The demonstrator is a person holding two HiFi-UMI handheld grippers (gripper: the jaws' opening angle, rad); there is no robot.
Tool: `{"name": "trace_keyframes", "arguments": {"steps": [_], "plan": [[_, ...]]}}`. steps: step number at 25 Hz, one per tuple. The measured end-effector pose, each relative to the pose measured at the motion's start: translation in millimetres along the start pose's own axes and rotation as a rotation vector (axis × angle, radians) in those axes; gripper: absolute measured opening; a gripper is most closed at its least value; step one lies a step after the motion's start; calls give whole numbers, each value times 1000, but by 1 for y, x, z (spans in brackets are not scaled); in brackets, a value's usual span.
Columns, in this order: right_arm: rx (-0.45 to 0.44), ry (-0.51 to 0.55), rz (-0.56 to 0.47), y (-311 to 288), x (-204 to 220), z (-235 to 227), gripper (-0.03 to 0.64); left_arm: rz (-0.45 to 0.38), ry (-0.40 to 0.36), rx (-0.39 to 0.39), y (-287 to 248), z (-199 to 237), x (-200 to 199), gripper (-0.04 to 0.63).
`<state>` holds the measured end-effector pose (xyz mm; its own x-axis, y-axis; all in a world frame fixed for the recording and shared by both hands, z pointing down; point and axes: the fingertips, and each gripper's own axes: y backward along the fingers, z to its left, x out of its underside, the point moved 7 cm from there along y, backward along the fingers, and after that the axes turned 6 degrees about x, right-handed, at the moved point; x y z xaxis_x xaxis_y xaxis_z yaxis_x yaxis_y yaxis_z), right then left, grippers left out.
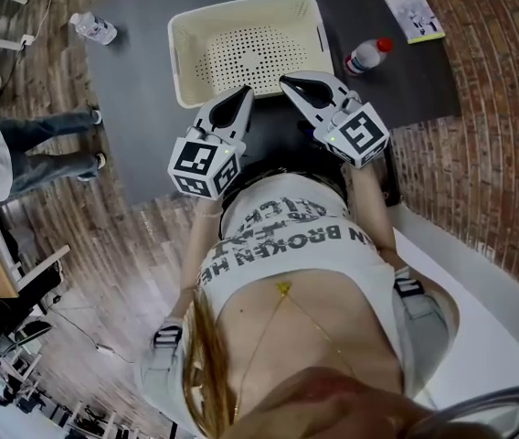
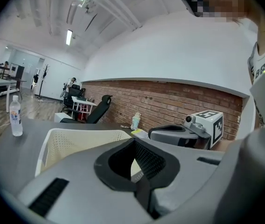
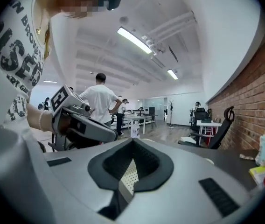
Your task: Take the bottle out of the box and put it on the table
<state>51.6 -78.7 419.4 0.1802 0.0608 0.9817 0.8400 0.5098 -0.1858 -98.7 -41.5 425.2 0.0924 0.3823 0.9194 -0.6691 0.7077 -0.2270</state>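
Shirt [image 1: 287,236] lettering "BROKEN" — bottle [image 1: 366,58] (red cap) beside box [image 1: 250,53]

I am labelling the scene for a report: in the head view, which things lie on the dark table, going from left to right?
clear water bottle → cream perforated basket → white bottle with red cap → yellow-green leaflet

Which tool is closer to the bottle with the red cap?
Right. The right tool points along the basket's front rim, a short way from the red-capped bottle; the left tool lies beyond it, farther from the bottle.
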Motion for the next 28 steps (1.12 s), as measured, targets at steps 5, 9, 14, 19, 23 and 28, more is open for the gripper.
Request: {"name": "trace_keyframes", "arguments": {"steps": [5,9,14,19,23,28], "plan": [[32,48,-112,-4,-39,13,8,-85,-98,-2,9,-12,-29,0],[76,37,-139,-5,-55,20,9,-150,-147,-3,17,-18,-43,0],[132,15,-164,-4,-60,26,9,-191,-197,11,21,-29,-55,0],[152,-13,-180,-2,-60,28,9,-189,-232,9,18,-34,-58,0],[144,-15,-180,-1,-59,28,9,-188,-253,18,16,-37,-56,0],[140,-28,-172,0,-58,29,9,-179,-275,11,18,-38,-54,0]]}}
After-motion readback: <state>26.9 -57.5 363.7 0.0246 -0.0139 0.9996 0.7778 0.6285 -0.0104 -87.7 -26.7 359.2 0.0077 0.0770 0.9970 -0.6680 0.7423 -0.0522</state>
